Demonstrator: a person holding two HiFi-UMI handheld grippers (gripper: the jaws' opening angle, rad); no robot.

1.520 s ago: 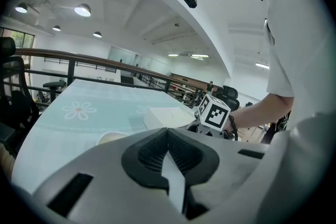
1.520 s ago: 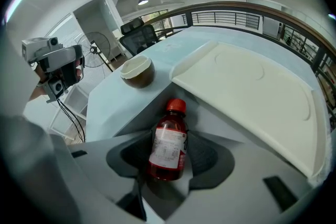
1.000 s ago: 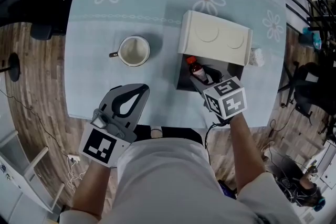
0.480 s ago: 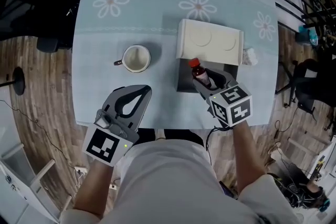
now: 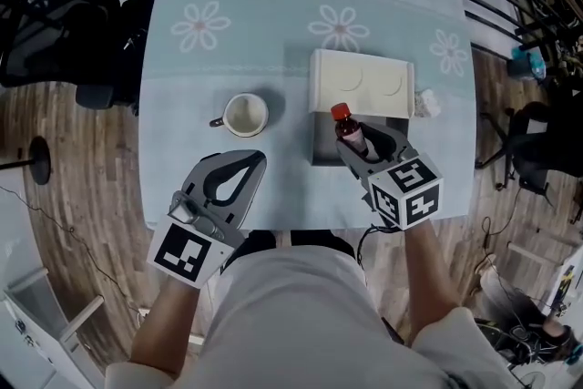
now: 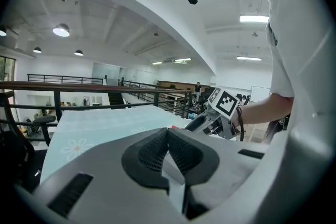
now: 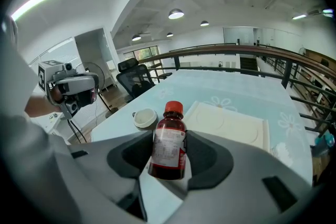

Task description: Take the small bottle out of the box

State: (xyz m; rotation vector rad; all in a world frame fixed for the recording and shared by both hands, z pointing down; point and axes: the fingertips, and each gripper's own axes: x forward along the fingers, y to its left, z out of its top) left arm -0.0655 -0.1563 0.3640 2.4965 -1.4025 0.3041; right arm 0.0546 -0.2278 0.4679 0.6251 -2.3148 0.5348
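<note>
While the right gripper [image 5: 353, 144] [image 7: 169, 153] pinches it at the label, the small bottle [image 5: 349, 128] [image 7: 169, 141] stands nearly upright between the two pads. It is above the open dark compartment at the near side of the box [image 5: 357, 76] [image 7: 231, 124].

- Small bottle: dark brown body, red cap, white printed label. Whether its base is clear of the box walls cannot be told.
- Box: on the right half of the table [image 5: 273, 41] [image 7: 239, 86]. Its white lid lies back on the far side, with two round impressions on its face.
- Right gripper: jaws set wide and clamped on the bottle's sides. Its marker cube [image 5: 406, 190] is toward the near table edge.
- Left gripper [image 5: 231, 181] [image 6: 168, 150]: jaws pressed together with nothing between them. It is at the near left edge of the table, well apart from the box.
- Cup [image 5: 244, 115] [image 7: 145, 118]: white, with a handle on its left. It stands left of the box and beyond the left gripper.
- Small white crumpled object [image 5: 425, 103]: just beside the box's right side. What it is cannot be told.
- Table covering: pale blue with white flower motifs.
</note>
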